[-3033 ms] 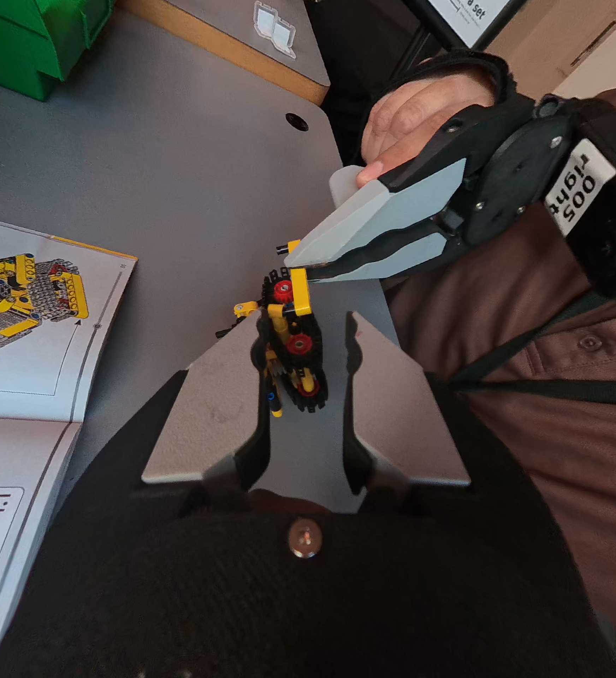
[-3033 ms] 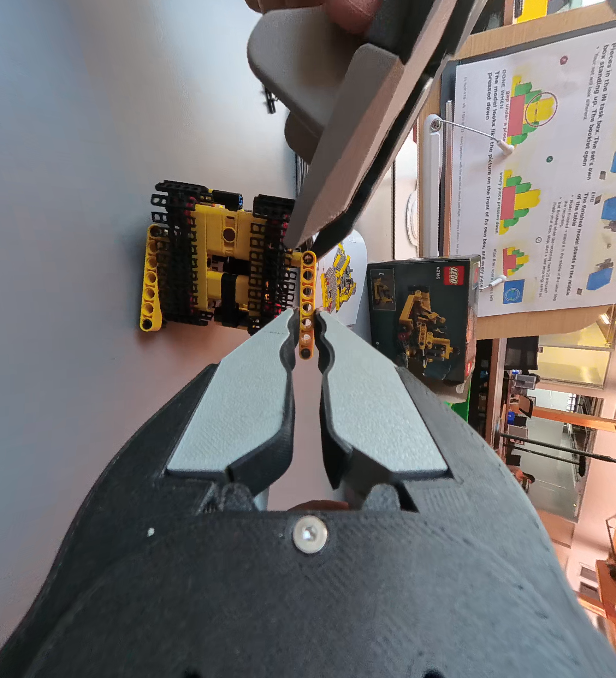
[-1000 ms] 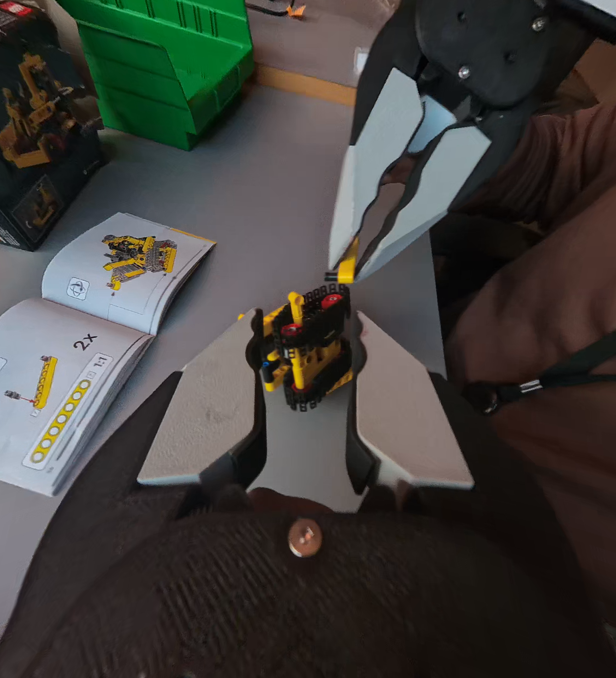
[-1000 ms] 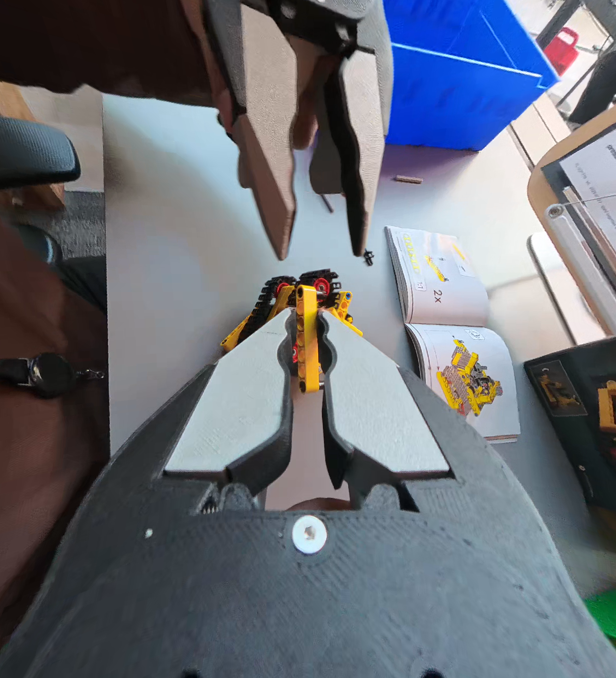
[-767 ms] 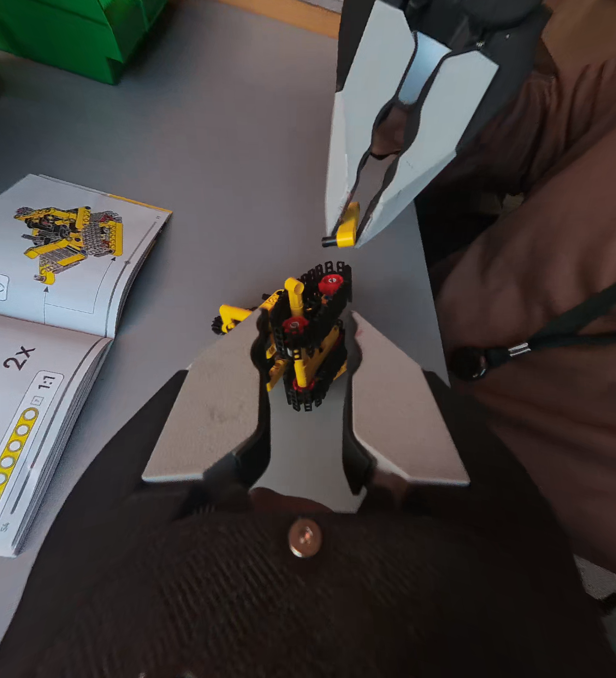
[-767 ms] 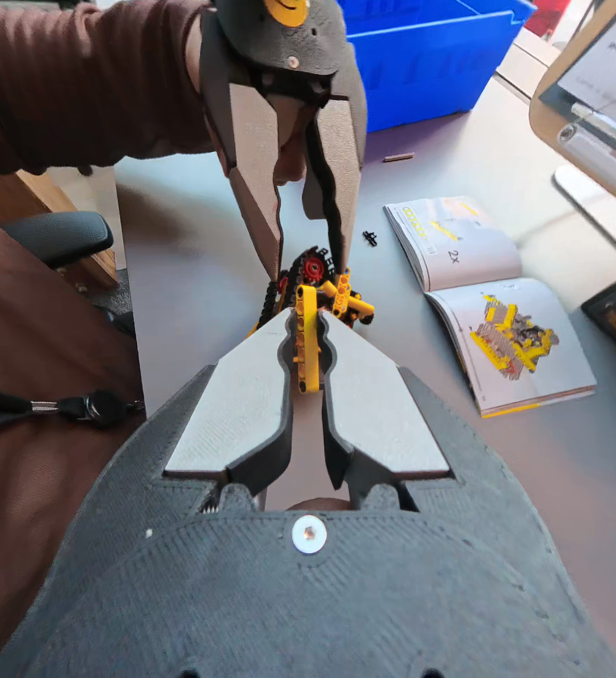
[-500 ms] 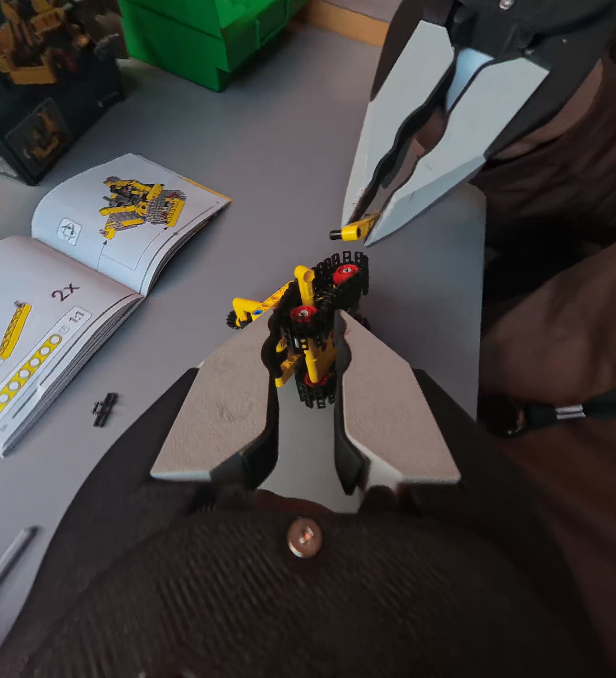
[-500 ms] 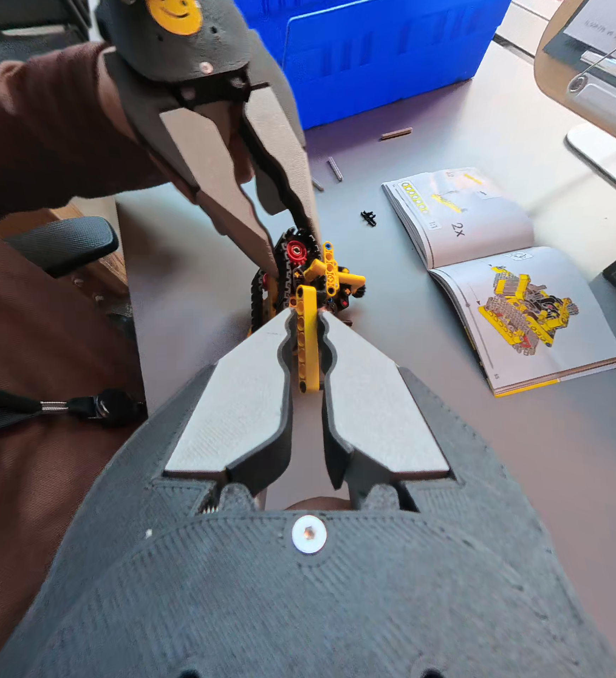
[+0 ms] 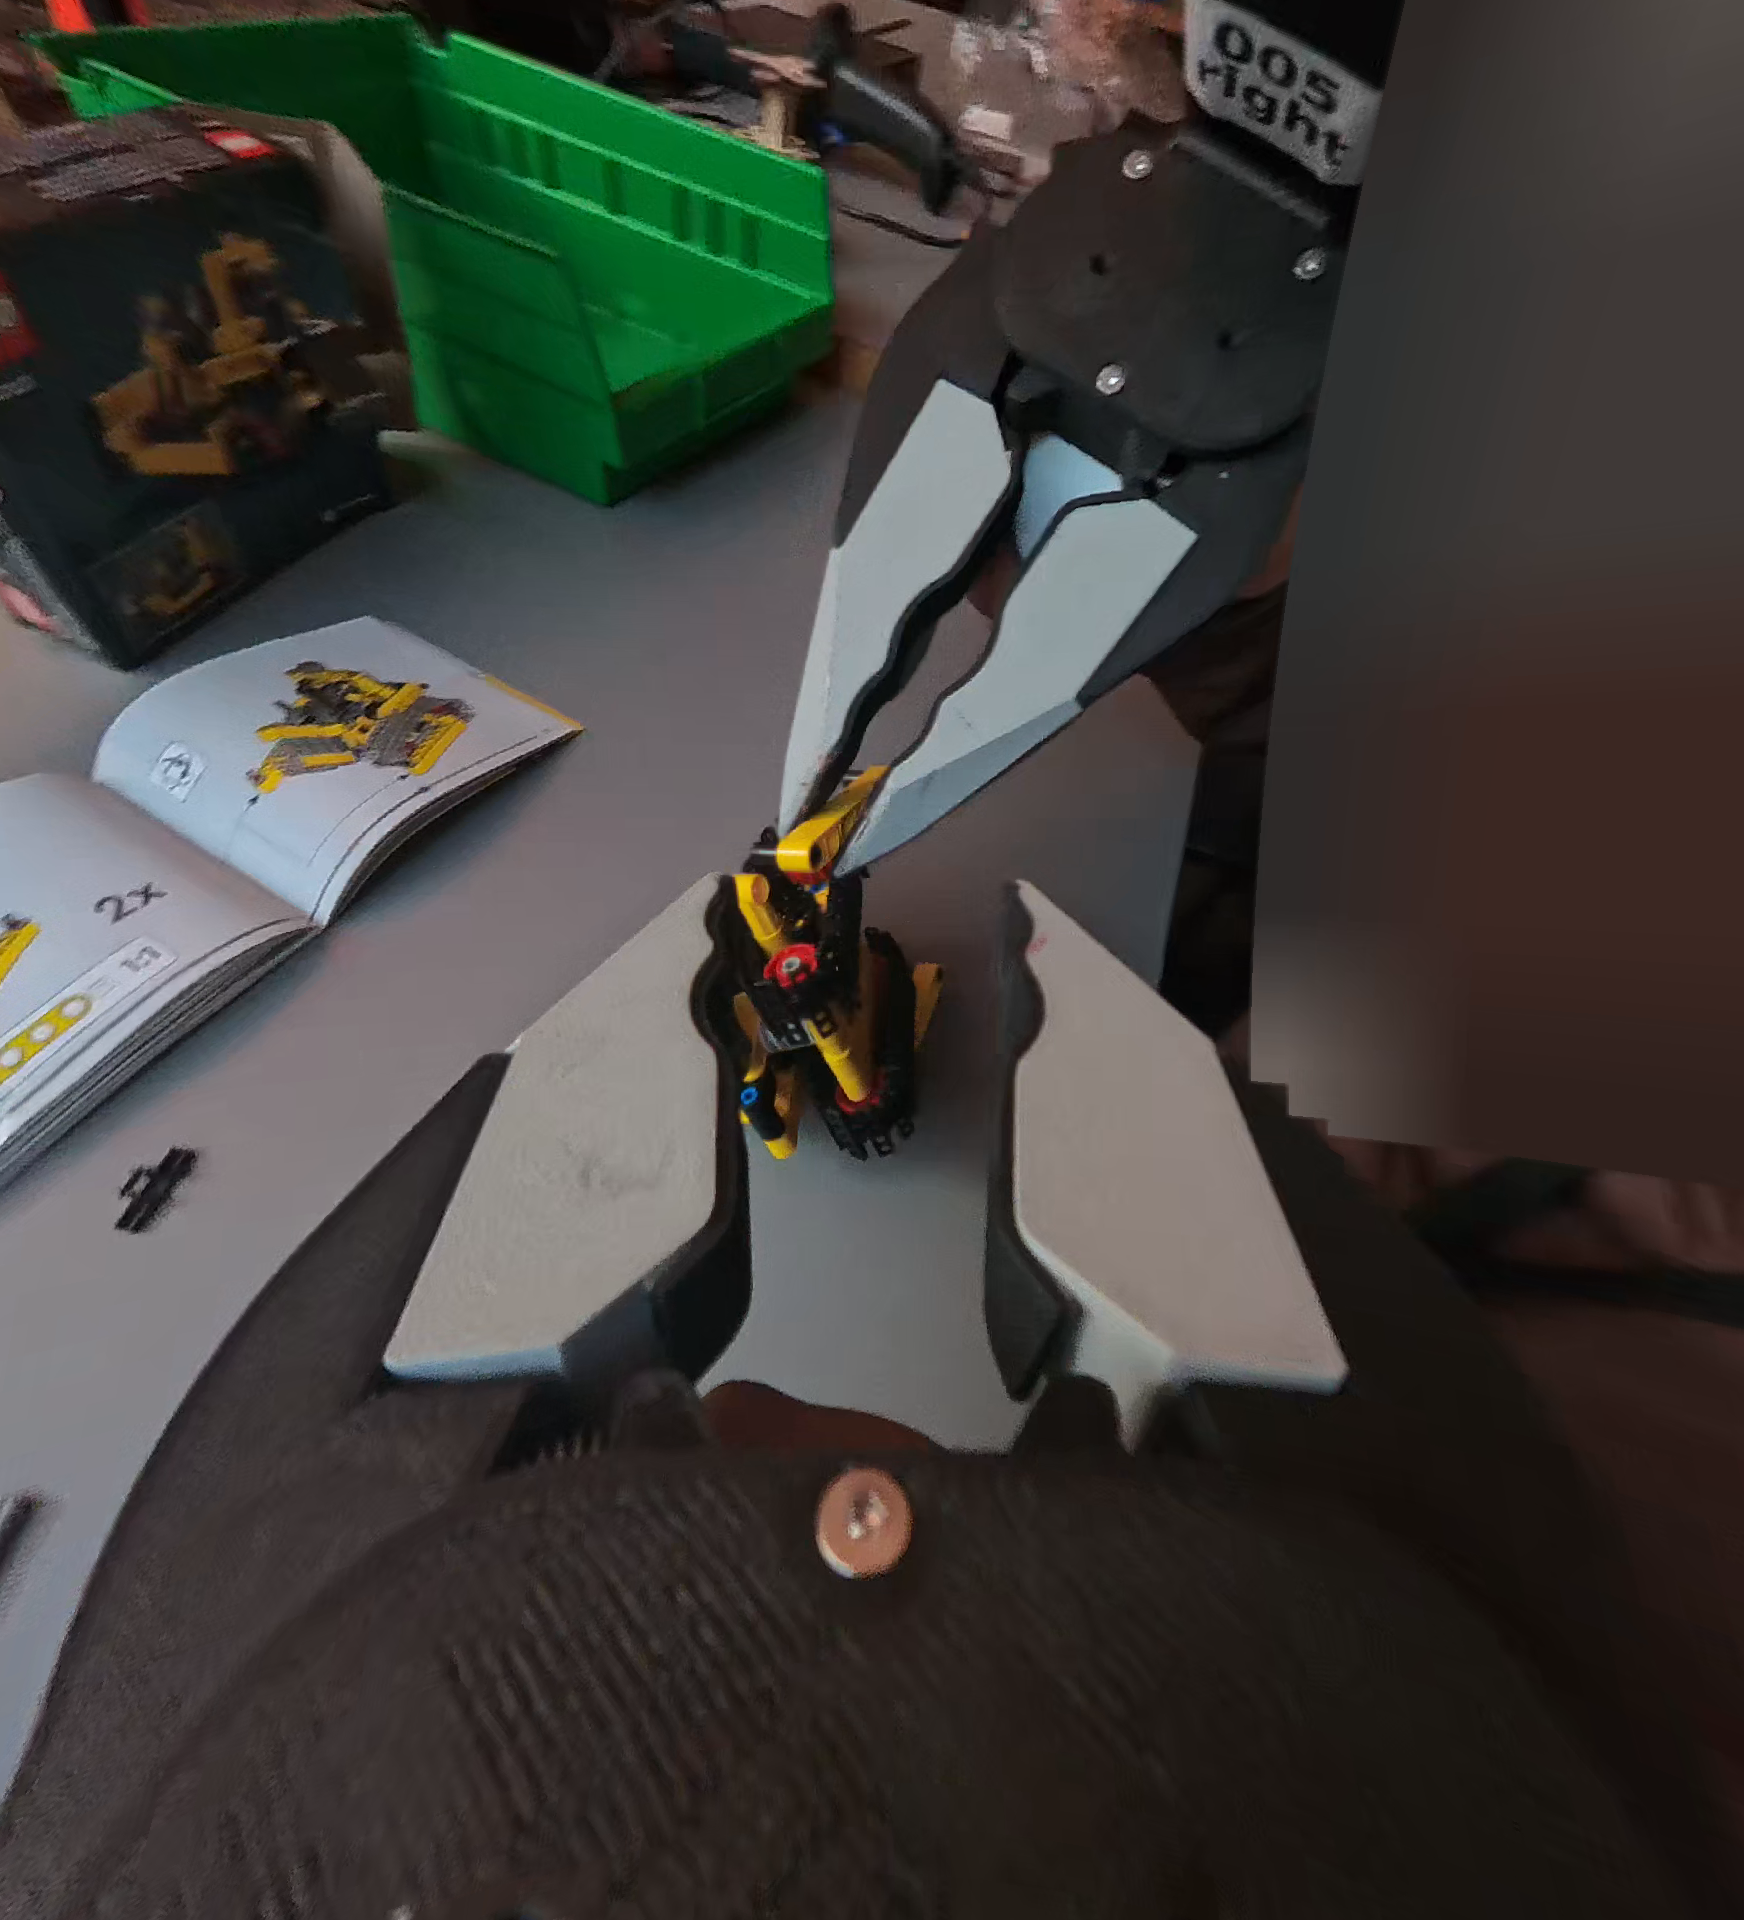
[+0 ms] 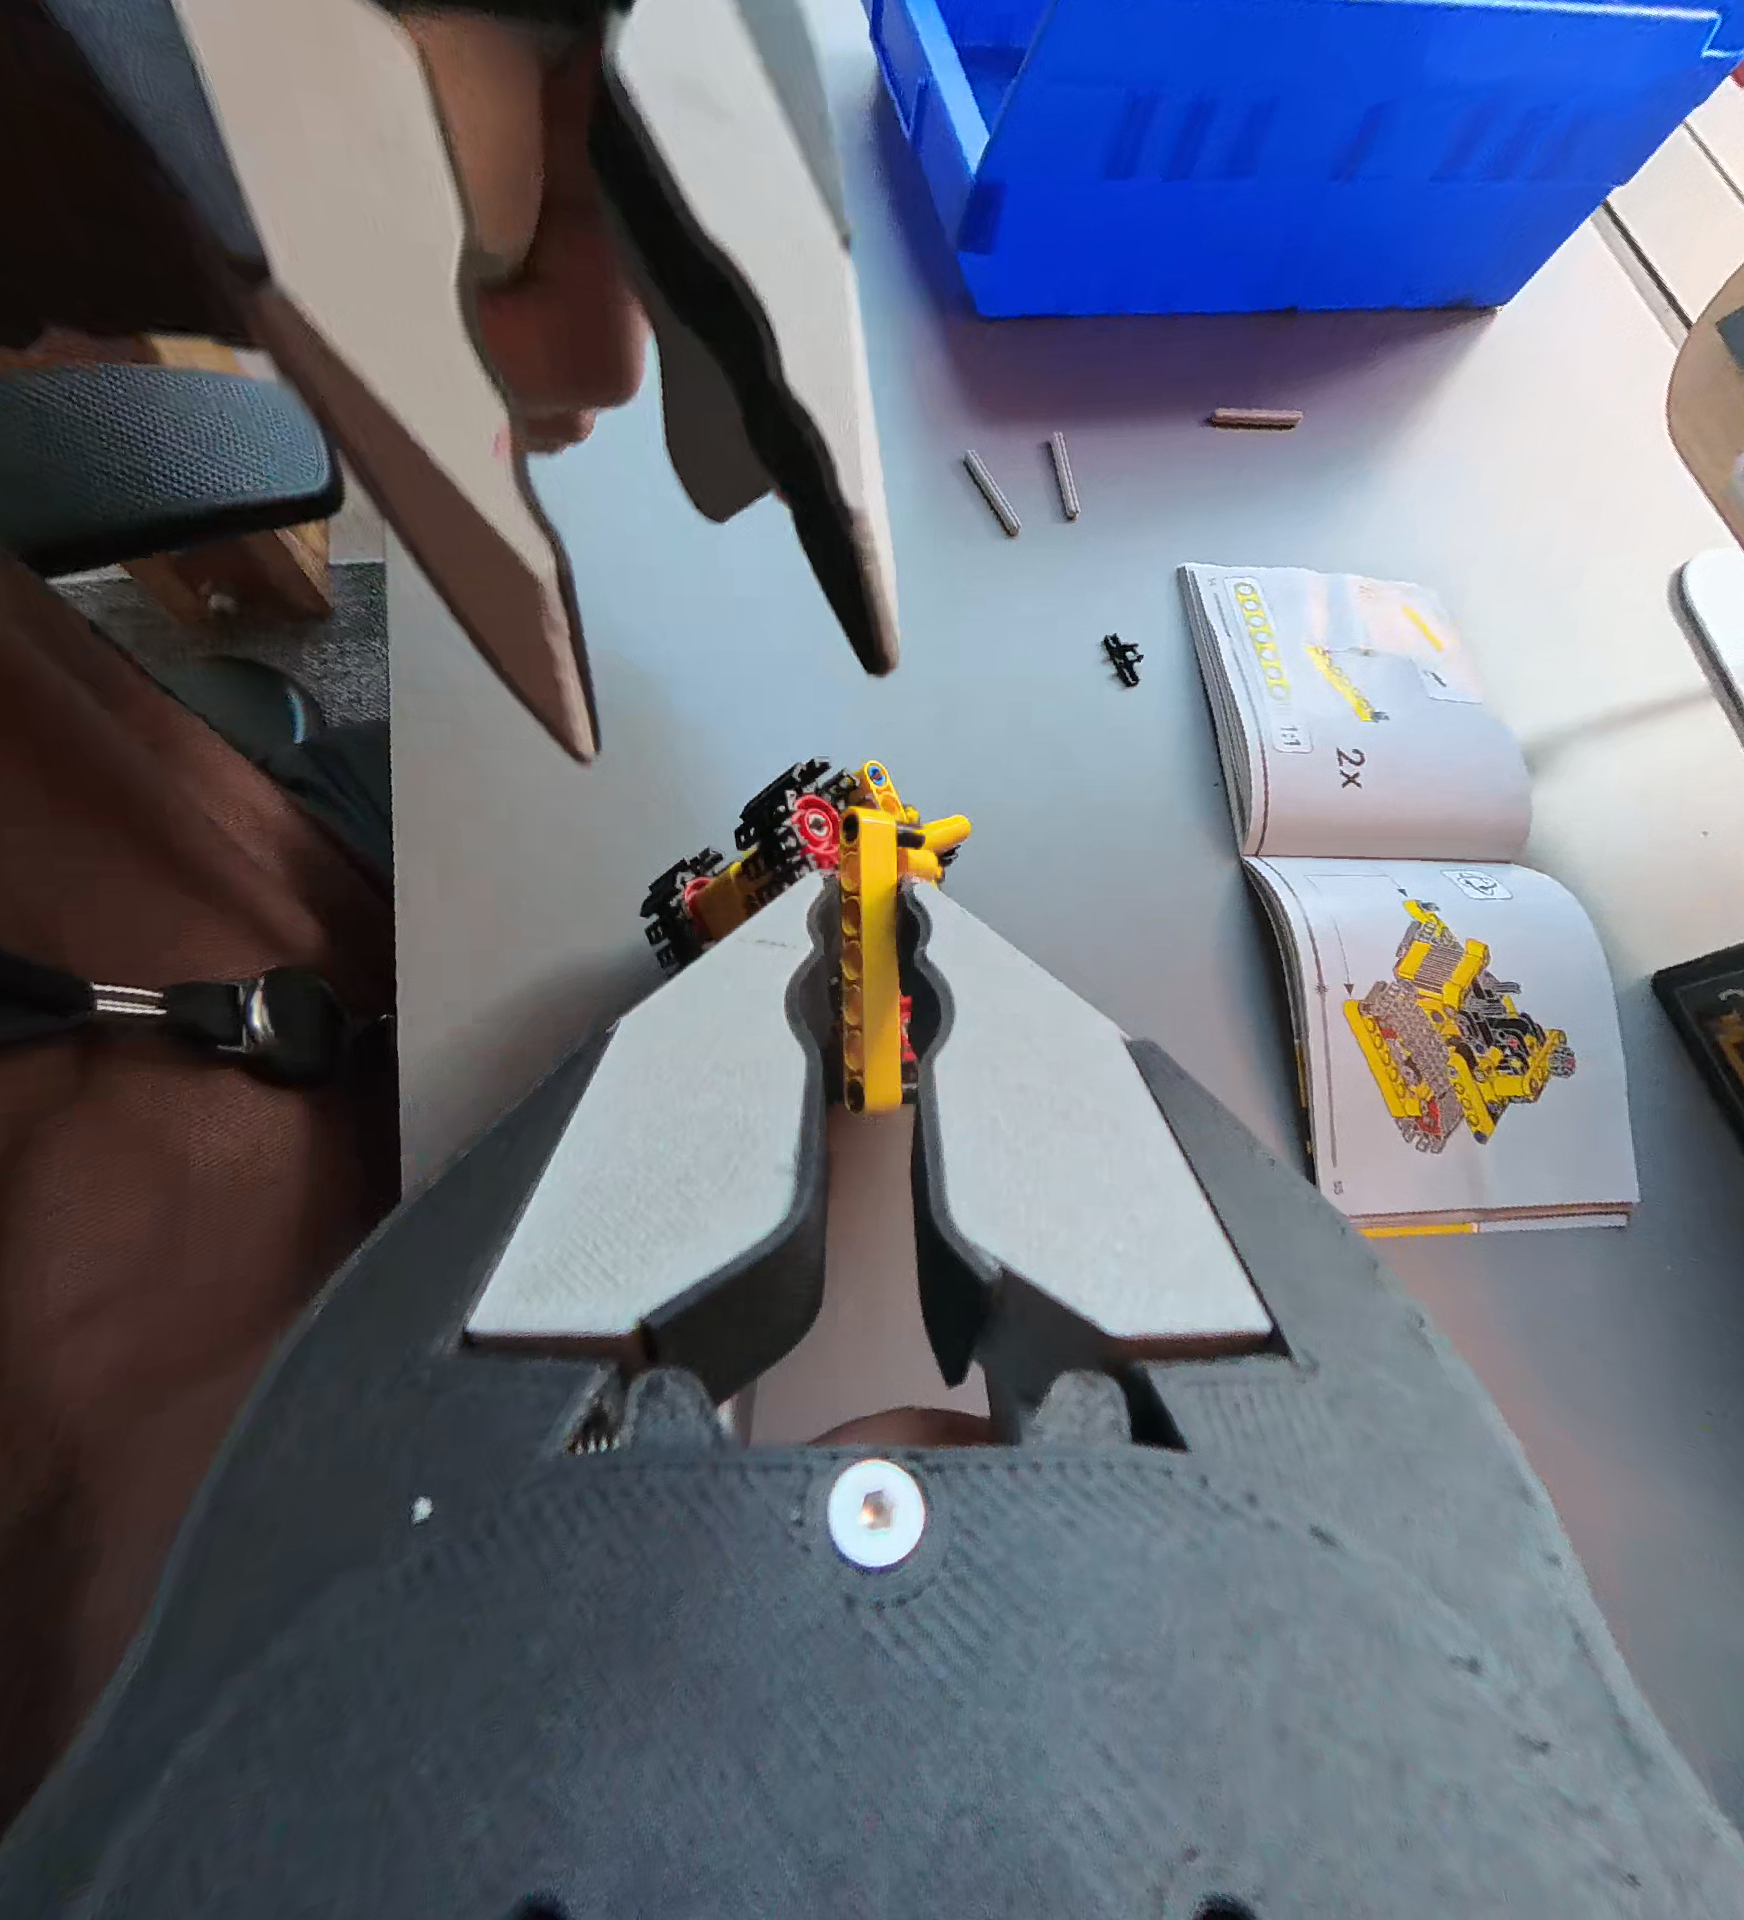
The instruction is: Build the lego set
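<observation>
The yellow-and-black tracked lego model (image 9: pixel 816 1018) stands on end on the grey table (image 9: pixel 535 582). My left gripper (image 9: pixel 863 899) is open, its fingers on either side of the model, with a clear gap on the right. My right gripper (image 9: pixel 826 831) comes down from above, shut on a yellow holed beam (image 9: pixel 832 821) whose end meets the model's top. In the right wrist view the beam (image 10: pixel 868 977) is pinched between my right gripper's (image 10: pixel 870 894) fingers. There the model (image 10: pixel 774 862) lies just beyond, and the open left gripper (image 10: pixel 733 707) hangs above it.
An open instruction booklet (image 9: pixel 224 831) lies left of the model, with a small black pin (image 9: pixel 156 1184) near it. The lego box (image 9: pixel 151 364) and a green bin (image 9: pixel 587 260) stand behind. A blue bin (image 10: pixel 1315 156) and grey axles (image 10: pixel 993 494) lie farther off. A person's brown clothing borders the table edge. My two grippers' fingertips are within a few centimetres of each other. Between my left fingertips and the small black pin (image 9: pixel 156 1184) there is roughly 15 cm. The right camera catches it too, in the right wrist view (image 10: pixel 1121 651).
My left gripper has opened and let go of the model, which now stands on the table. My right gripper has brought the beam down onto the model's top.
</observation>
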Available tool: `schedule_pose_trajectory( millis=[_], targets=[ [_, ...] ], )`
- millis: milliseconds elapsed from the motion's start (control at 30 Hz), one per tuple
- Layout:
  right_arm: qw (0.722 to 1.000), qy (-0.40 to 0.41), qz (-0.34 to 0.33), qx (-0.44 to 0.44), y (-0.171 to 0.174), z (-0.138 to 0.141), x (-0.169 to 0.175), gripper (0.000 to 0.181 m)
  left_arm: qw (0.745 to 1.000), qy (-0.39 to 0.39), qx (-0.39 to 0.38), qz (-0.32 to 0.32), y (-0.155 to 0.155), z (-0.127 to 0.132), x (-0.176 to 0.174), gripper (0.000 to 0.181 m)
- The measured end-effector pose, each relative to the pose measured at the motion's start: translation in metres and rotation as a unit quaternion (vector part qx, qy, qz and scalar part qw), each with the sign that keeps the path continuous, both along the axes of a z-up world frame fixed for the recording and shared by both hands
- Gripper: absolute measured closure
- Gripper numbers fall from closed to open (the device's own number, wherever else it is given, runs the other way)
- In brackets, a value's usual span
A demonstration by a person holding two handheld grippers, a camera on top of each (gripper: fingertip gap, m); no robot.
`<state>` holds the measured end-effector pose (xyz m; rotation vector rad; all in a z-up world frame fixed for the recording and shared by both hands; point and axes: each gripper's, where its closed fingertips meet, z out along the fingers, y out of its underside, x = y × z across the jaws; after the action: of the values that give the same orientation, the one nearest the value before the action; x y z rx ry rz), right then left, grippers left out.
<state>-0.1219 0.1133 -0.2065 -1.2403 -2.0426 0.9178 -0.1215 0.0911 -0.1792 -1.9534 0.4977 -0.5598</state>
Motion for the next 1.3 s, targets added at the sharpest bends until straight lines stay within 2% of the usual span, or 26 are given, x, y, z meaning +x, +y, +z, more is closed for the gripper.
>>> schedule_pose_trajectory(
  millis=[67,267,500,833,1300],
  targets=[
    [1.0,-0.012,0.003,-0.002,-0.001,0.001,0.003,0.174,0.997,-0.007,-0.023,-0.076,0.0,0.001,-0.002,0.134],
    [0.999,-0.047,0.002,-0.009,-0.005,-0.005,0.007,0.174,0.968,-0.061,-0.11,-0.216,0.017,-0.015,-0.012,0.141],
    [0.997,-0.064,-0.001,-0.029,-0.004,-0.006,0.004,0.174,0.944,-0.077,-0.144,-0.286,0.019,-0.027,-0.007,0.14],
    [0.996,-0.083,0.008,-0.013,-0.001,-0.009,0.002,0.174,0.941,-0.075,-0.144,-0.298,0.018,-0.031,0.003,0.144],
    [0.991,-0.12,0.039,0.044,0.0,-0.012,0.003,0.174,0.952,-0.066,-0.139,-0.263,0.022,-0.034,0.005,0.154]
  ],
)
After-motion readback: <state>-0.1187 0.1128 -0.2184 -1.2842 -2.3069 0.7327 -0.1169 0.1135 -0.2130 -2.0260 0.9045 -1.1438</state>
